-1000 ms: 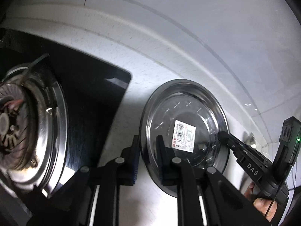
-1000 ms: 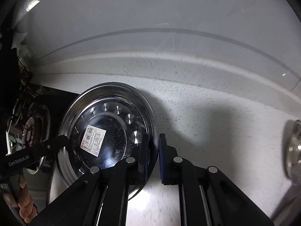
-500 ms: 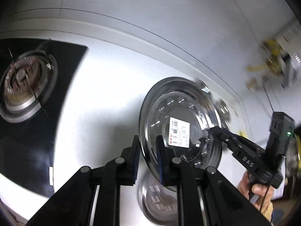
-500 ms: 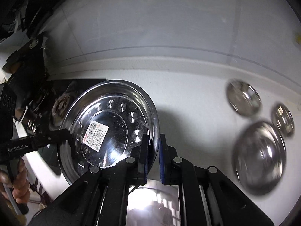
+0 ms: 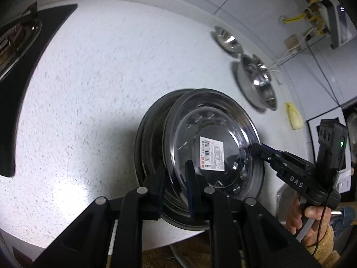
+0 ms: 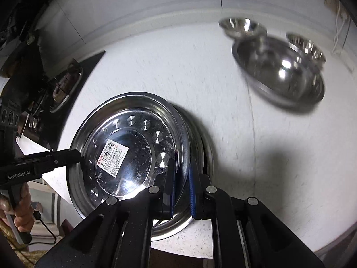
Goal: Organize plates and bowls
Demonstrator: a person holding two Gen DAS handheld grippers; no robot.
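While both grippers, left (image 5: 175, 184) marked "GenRobot.AI" and right (image 6: 181, 191) marked "DAS", pinch opposite rims of the barcode-stickered steel plate (image 6: 125, 154), it hangs over another plate (image 5: 151, 138) at the worktop's (image 5: 100, 84) front edge.

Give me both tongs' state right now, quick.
Left tongs: closed on the near rim of the steel plate.
Right tongs: closed on the same plate's opposite rim.

Countertop (image 6: 156, 71): white, speckled. Lower centre, a steel plate (image 6: 200, 147) lying flat, mostly hidden. Upper right, a large steel bowl (image 6: 281, 73) with two small steel bowls (image 6: 241, 28) behind it. Upper left, a black hob (image 6: 67, 84).
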